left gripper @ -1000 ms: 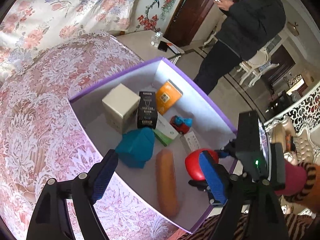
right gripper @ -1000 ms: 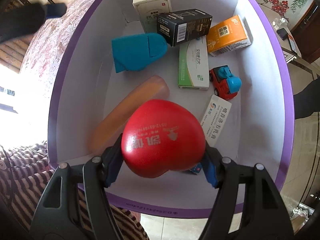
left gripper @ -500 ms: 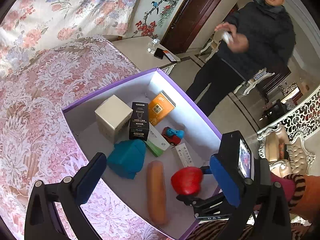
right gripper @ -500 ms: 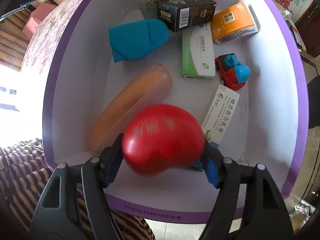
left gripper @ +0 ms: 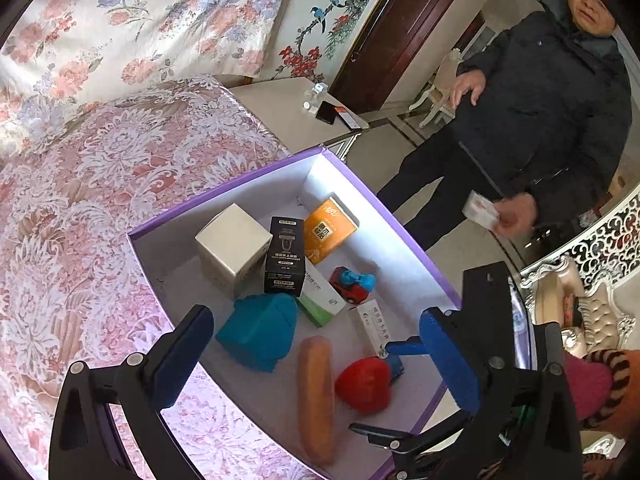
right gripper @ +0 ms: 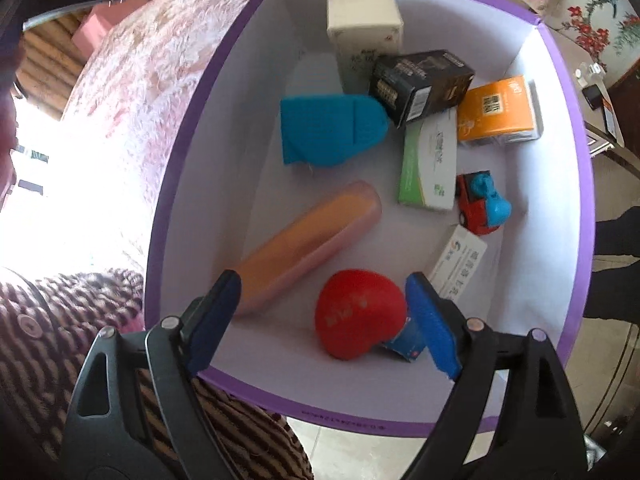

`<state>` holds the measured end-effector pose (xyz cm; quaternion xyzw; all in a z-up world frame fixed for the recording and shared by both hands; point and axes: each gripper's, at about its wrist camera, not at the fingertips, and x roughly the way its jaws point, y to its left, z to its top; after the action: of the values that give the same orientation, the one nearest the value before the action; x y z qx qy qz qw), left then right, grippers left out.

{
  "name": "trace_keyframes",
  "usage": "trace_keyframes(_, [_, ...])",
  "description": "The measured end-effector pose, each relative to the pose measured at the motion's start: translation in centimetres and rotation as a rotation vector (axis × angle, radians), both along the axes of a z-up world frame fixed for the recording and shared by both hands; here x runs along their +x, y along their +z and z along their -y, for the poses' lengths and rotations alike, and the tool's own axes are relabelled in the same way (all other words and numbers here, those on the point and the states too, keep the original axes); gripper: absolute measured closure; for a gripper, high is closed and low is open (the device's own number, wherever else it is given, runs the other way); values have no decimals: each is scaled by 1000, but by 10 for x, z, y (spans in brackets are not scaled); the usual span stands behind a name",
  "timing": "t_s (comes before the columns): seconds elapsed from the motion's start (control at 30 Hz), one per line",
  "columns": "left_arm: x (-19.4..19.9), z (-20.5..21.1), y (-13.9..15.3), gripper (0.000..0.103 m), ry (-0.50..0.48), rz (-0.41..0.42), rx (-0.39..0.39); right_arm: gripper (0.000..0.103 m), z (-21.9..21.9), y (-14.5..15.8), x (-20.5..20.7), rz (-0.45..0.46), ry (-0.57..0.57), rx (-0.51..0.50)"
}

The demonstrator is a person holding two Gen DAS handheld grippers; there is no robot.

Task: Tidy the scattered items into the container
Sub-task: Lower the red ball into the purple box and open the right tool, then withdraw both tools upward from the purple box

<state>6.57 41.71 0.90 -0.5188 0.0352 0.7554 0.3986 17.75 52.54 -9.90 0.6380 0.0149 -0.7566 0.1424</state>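
A purple box (left gripper: 224,196) with a white inside sits on the bed and holds several items. Among them are a red heart (left gripper: 364,384), an orange tube (left gripper: 316,392), a blue mitt (left gripper: 260,332), a toy car (left gripper: 352,288) and some cartons. My right gripper (right gripper: 320,284) hangs over the box's near end and its jaws are opening. The red heart (right gripper: 356,316) lies loose on the floor below them, resting on a small blue carton (right gripper: 404,344), and the left pad stands well apart from it. My left gripper (left gripper: 316,320) is open and empty above the box.
A person in a dark jacket (left gripper: 540,120) stands just beyond the box with a small white packet (left gripper: 480,208) in one hand. A side table (left gripper: 288,116) with a phone stands behind the box. The floral bedspread (left gripper: 80,200) spreads to the left. A striped sleeve (right gripper: 60,340) is at the near rim.
The right jaws spread and the red heart dropped from them onto the box floor. The left jaws opened wider. The bystander lowered both hands.
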Motion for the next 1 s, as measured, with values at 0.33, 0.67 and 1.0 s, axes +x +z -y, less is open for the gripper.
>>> trace_keyframes(0.33, [-3,-9,8,0,-42,-42,-62,5,-25,19,4,-19,-157,-14])
trace_keyframes(0.67, [-2,3,27,0,-27,-156,-208,1,-22,58,-11,-65,-316,61])
trace_keyframes(1.0, [6,7,41,0,-64,-220,-296,1,-1,101,7,-106,-418,267])
